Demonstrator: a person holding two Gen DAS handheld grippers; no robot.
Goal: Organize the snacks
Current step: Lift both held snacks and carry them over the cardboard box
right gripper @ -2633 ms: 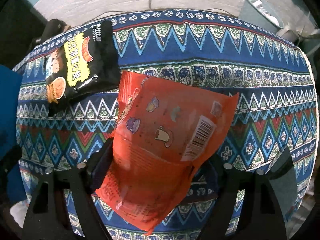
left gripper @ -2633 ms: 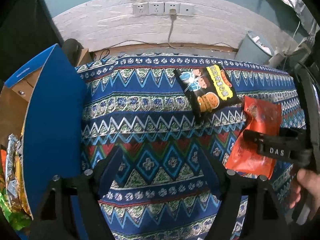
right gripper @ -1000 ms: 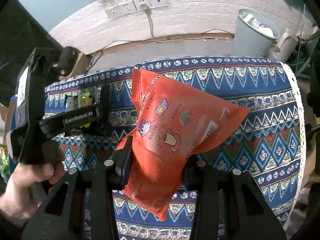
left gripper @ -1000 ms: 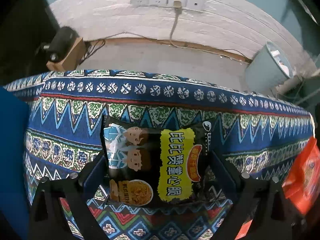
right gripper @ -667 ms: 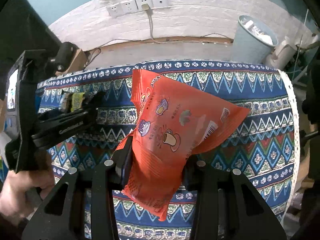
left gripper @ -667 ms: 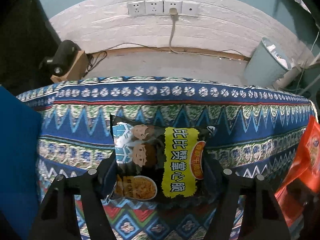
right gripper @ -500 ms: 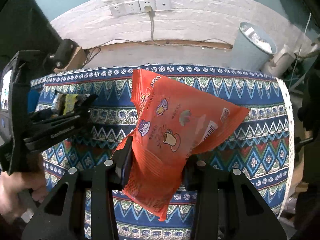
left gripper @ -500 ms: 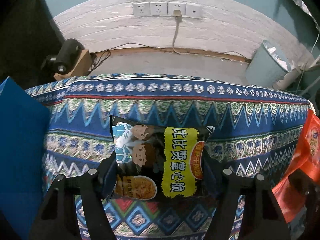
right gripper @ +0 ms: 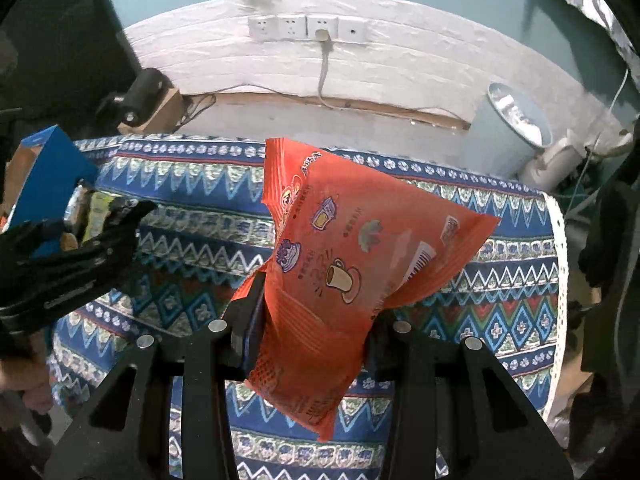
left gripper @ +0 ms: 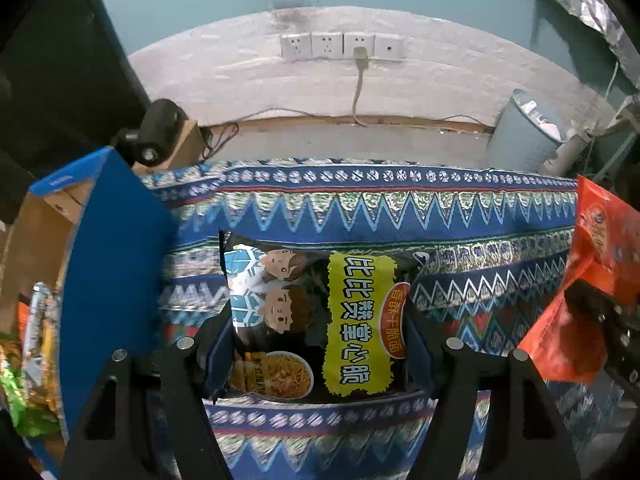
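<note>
My left gripper (left gripper: 316,344) is shut on a black snack bag (left gripper: 320,312) with a yellow label and cartoon faces, held above the patterned tablecloth (left gripper: 360,208). My right gripper (right gripper: 316,320) is shut on an orange snack bag (right gripper: 352,264), lifted over the table; that bag also shows at the right edge of the left wrist view (left gripper: 592,280). The left gripper appears at the left of the right wrist view (right gripper: 80,256). A blue cardboard box (left gripper: 112,264) with several snack packs inside (left gripper: 28,360) stands at the table's left.
A wall with sockets (left gripper: 340,46) and a plugged cable lies beyond the table. A grey bin (left gripper: 528,132) stands on the floor at the back right. A small brown box with a black device (left gripper: 160,136) sits at the back left.
Both grippers closed on their bags and lifted them off the cloth. Since then both views have pulled back and up, and the blue box has come back into view at the left.
</note>
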